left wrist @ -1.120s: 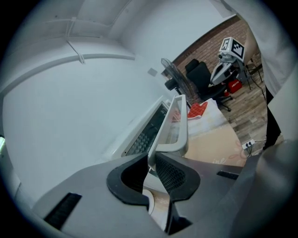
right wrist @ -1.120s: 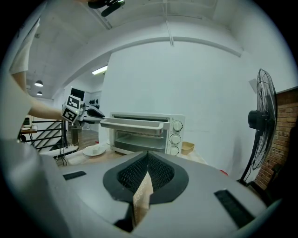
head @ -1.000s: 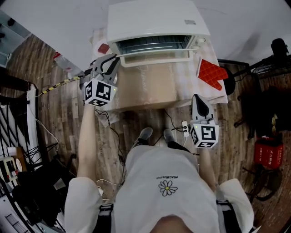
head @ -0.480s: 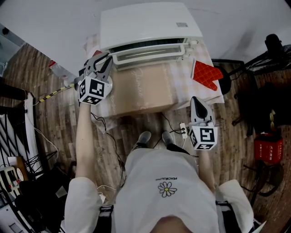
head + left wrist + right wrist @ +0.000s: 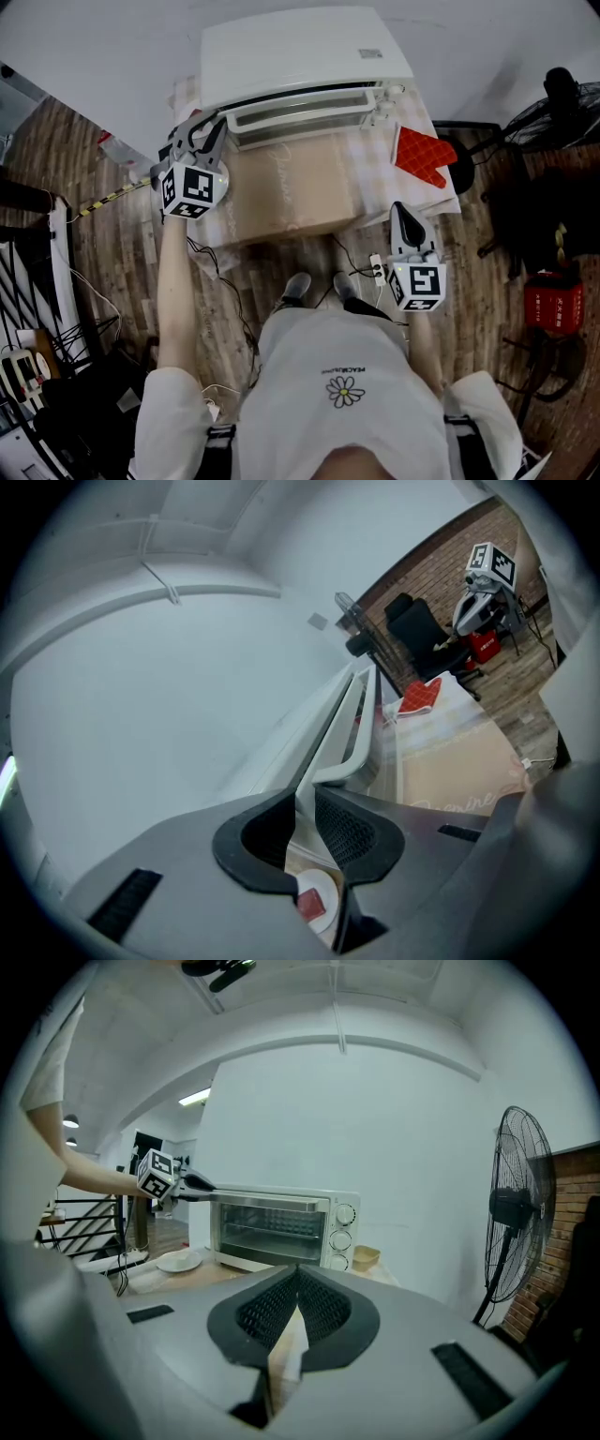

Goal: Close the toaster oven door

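On the table (image 5: 309, 202): one toaster oven (image 5: 300, 56) with three knobs (image 5: 344, 1213), door (image 5: 300, 108) all but closed, plus one red mitt (image 5: 424, 155) and one white plate (image 5: 328, 885) holding a red piece (image 5: 311, 905). Two grippers: left gripper (image 5: 204, 122) at the door's top left corner, jaws slightly spread and just opening, door edge between them. Right gripper (image 5: 403, 208) well back from the oven, pressed together on nothing.

1 toaster oven (image 5: 300, 56), 2 grippers (image 5: 206, 122) (image 5: 405, 211), 1 red mitt (image 5: 424, 155), 1 plate (image 5: 178, 1262)
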A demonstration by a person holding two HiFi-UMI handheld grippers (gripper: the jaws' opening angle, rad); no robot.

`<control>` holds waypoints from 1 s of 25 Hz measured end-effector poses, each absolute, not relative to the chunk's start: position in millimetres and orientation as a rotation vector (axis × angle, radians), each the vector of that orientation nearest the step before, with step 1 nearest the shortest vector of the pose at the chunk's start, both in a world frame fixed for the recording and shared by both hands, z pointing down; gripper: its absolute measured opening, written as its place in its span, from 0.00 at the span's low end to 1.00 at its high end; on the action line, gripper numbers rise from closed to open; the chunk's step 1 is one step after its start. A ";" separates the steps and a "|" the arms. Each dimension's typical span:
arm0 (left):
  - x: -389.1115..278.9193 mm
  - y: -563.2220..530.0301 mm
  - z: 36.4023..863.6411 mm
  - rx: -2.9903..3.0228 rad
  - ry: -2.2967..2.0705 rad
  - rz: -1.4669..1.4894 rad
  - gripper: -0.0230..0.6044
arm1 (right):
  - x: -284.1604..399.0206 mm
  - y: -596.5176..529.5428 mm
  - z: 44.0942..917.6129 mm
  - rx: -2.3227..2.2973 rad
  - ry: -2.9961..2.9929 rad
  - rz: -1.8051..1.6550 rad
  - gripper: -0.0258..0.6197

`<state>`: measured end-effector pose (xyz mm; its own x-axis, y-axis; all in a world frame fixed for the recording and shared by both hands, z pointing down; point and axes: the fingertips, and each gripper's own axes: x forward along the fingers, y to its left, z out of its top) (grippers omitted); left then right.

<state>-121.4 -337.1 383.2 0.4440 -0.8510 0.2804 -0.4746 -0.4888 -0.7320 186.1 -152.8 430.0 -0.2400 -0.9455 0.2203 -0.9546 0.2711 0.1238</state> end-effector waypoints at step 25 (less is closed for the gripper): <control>-123.9 -341.0 381.0 -1.939 1.338 -0.812 0.14 | 182.5 -153.0 430.2 1.737 -2.302 0.049 0.06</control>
<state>-123.9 -341.0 381.0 0.2913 -0.9477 0.1301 -0.5534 -0.2779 -0.7852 182.5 -153.0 430.2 -0.2538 -0.9411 0.2235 -0.9498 0.2862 0.1266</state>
